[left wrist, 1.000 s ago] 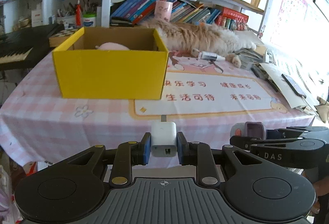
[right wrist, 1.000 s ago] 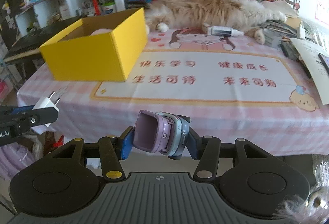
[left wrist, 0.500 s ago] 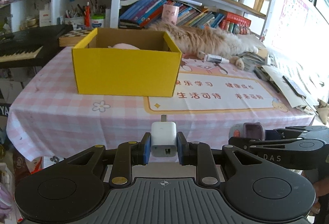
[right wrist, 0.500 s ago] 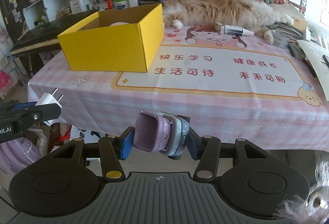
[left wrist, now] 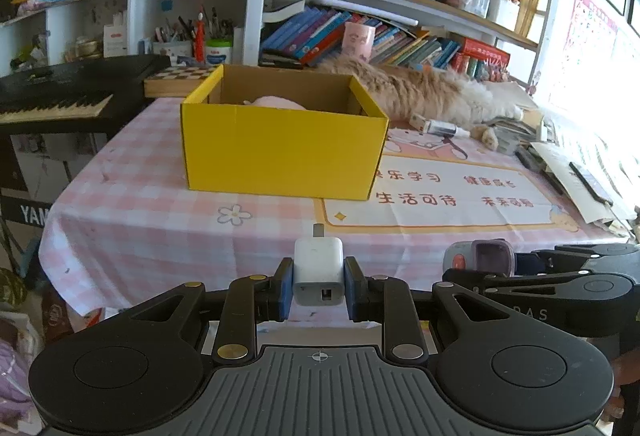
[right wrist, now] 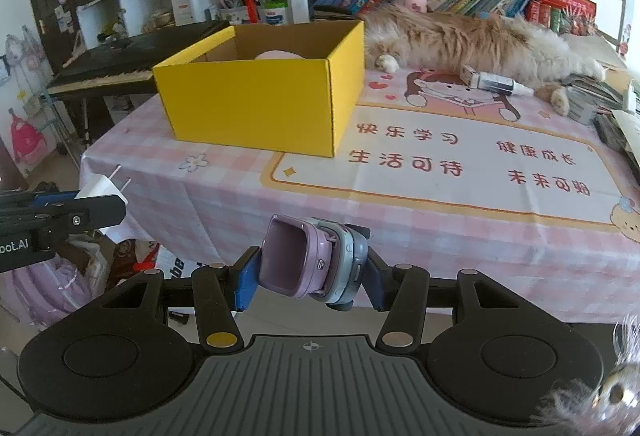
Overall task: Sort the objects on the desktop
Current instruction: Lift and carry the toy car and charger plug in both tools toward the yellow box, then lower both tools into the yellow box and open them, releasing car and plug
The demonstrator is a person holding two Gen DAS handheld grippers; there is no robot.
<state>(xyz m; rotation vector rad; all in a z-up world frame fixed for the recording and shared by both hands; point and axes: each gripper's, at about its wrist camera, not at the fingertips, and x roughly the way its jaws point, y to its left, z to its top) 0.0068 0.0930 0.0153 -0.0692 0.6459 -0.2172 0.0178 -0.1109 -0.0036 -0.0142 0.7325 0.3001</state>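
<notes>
Charger clamped between left claw pads.

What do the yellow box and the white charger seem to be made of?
Yellow box: likely cardboard, matte yellow outside, with brown inner walls and thin folded edges. White charger: apparently hard plastic, smooth and slightly glossy, with a metal prong on top.

home study: bookshelves, keyboard, sleeping cat
</notes>
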